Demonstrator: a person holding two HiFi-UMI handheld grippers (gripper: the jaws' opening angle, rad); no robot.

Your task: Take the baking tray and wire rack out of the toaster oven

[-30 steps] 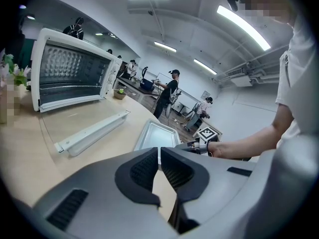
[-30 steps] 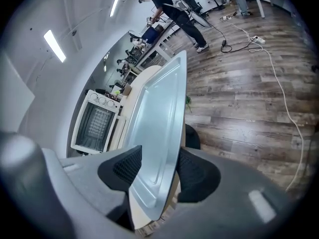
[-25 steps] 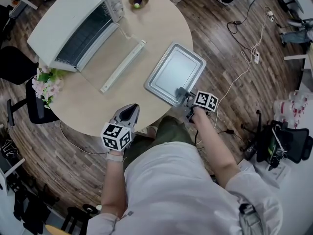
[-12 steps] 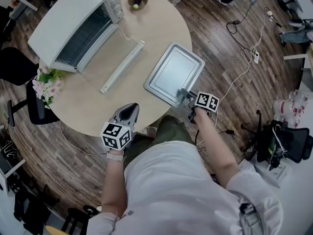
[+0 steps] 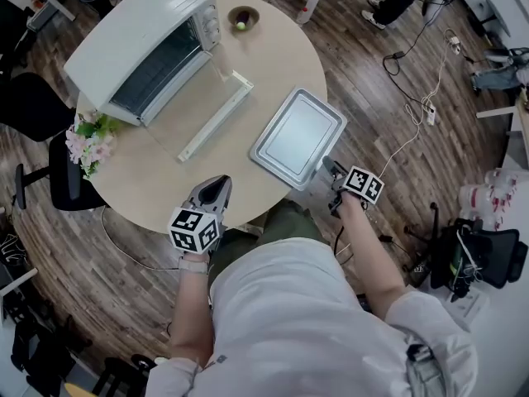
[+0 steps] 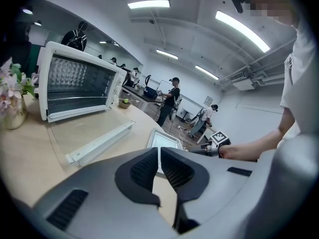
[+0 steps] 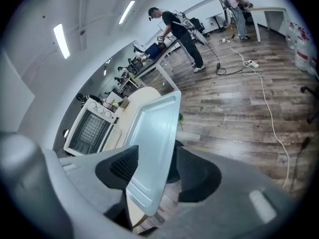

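One piece is out: the baking tray (image 5: 297,137) lies flat on the round table (image 5: 149,188), right of the toaster oven (image 5: 132,31). Its right side pokes past the table's rim, over the wooden floor. The right gripper (image 5: 331,168) sits just off the tray's near corner with its jaws spread wide. In the right gripper view that corner shows in the gap, but neither pad presses on it. The left gripper (image 5: 216,185) hangs over the near rim with its jaws drawn together and nothing between them.

First danger, as I read it: the overhanging tray. A knock from the right gripper on that corner could pivot it or tip it off onto the floor.

Second: the wire rack (image 5: 157,69) seems not yet taken out, with bars showing faintly in the oven mouth. The glass door (image 5: 178,110) lies folded down in front, its white handle (image 5: 216,116) facing the near side. A low reach could strike the glass or the handle. A rack dragged out crooked could jam and pull the oven along, and the flowers (image 5: 89,139) stand just beside the oven at the left rim.
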